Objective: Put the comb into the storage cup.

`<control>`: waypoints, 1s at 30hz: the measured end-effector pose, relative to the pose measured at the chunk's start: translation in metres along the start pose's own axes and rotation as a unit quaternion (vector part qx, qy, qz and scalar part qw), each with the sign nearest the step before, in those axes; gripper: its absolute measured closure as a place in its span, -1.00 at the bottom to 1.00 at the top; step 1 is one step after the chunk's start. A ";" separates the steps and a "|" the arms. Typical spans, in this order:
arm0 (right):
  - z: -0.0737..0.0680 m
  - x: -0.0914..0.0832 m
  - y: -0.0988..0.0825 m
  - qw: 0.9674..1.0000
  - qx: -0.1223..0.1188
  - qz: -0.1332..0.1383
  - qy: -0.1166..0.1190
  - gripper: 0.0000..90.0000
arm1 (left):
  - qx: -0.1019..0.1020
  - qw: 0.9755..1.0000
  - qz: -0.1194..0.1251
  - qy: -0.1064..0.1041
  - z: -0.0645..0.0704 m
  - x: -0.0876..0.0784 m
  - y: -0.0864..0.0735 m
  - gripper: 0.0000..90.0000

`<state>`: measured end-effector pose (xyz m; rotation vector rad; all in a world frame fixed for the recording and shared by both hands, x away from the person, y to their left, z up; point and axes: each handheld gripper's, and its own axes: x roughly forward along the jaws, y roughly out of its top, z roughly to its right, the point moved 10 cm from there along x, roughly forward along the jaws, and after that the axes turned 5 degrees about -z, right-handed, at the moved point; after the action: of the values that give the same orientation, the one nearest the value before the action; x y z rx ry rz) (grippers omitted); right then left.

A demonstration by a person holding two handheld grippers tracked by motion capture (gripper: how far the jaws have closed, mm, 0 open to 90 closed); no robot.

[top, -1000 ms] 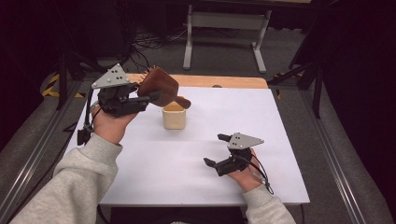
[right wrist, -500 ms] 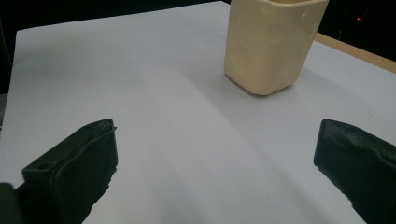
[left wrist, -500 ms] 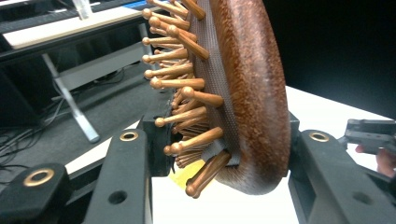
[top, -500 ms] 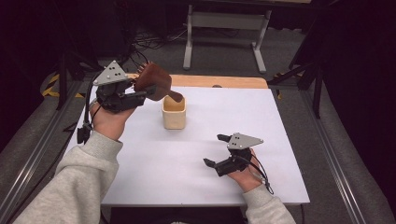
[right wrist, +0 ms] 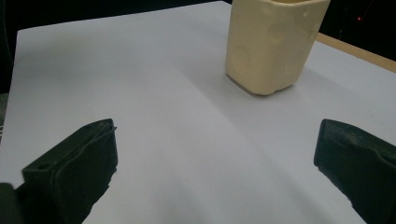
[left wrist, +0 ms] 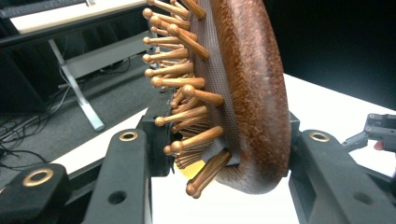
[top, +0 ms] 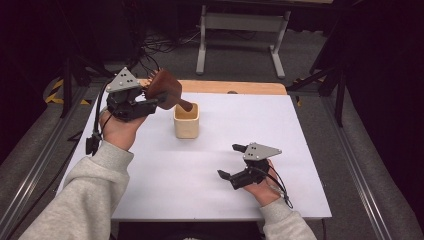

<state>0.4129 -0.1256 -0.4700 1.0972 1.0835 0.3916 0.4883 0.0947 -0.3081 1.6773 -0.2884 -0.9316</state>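
A brown wooden hairbrush with wooden pins is held in the air, and my left gripper is shut on its head. The brush's handle slants down toward the mouth of a cream cup that stands upright on the white table. In the left gripper view the brush head sits clamped between the two black jaws. My right gripper rests open near the table's front right, with nothing between its jaws. The cream cup stands ahead of it in the right gripper view.
A wooden strip runs along the table's far edge. A grey metal stand and cables lie on the floor behind. Metal rails flank the table on both sides.
My left gripper has lifted the hairbrush up and to the left, and the handle has come up from the cup. The right gripper has not moved.
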 end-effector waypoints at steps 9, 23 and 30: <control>0.000 -0.001 0.000 1.000 0.001 0.001 0.001 -1.00 | -0.011 1.000 -0.018 0.001 -0.007 0.016 -0.007 0.25; 0.003 -0.003 0.000 1.000 0.006 0.005 0.001 -1.00 | -0.022 0.998 -0.049 -0.011 -0.011 0.037 -0.017 0.23; 0.003 -0.004 0.000 1.000 0.007 0.006 0.003 -1.00 | -0.027 0.997 -0.065 -0.015 -0.013 0.049 -0.023 0.23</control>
<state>0.4136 -0.1297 -0.4681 1.1164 1.0873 0.3968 0.5231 0.0809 -0.3490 1.6493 -0.1734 -1.0522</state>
